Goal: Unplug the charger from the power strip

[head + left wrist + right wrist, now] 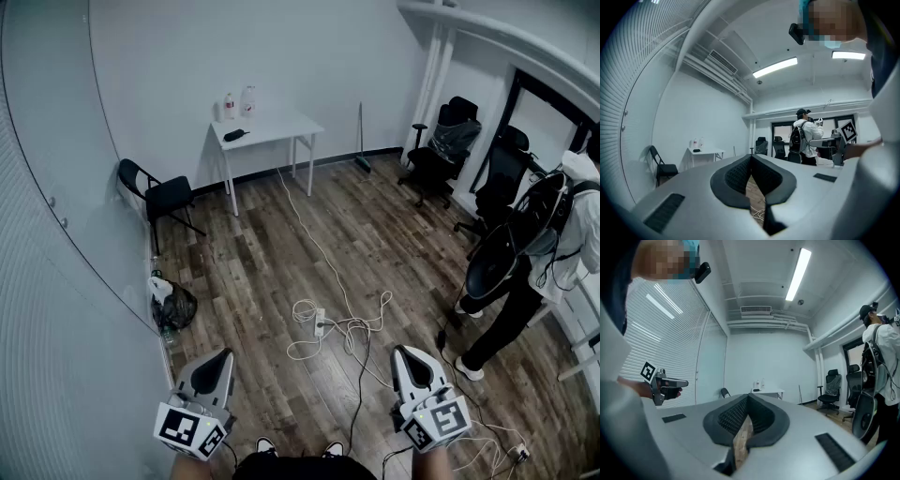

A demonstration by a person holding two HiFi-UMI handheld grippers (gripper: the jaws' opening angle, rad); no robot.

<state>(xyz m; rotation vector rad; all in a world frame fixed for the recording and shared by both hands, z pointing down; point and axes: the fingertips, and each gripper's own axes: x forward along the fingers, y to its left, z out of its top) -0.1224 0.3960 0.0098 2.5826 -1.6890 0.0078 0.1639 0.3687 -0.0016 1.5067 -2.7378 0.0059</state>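
A white power strip (pixel 320 323) lies on the wooden floor in the head view, in a tangle of white cables (pixel 352 325). A small white plug sits in it; at this distance I cannot make out the charger's shape. Both grippers are held level near my body, well short of the strip. My left gripper (pixel 227 354) (pixel 751 158) has its jaws together with nothing between them. My right gripper (pixel 401 351) (pixel 747 398) is likewise shut and empty.
A white table (pixel 265 128) with bottles stands at the back wall, and a black folding chair (pixel 164 195) and a dark bag (pixel 173 306) stand by the left wall. Office chairs (pixel 441 150) are at the back right. A person (pixel 539 253) stands at the right. A black cable (pixel 361 384) runs towards my feet.
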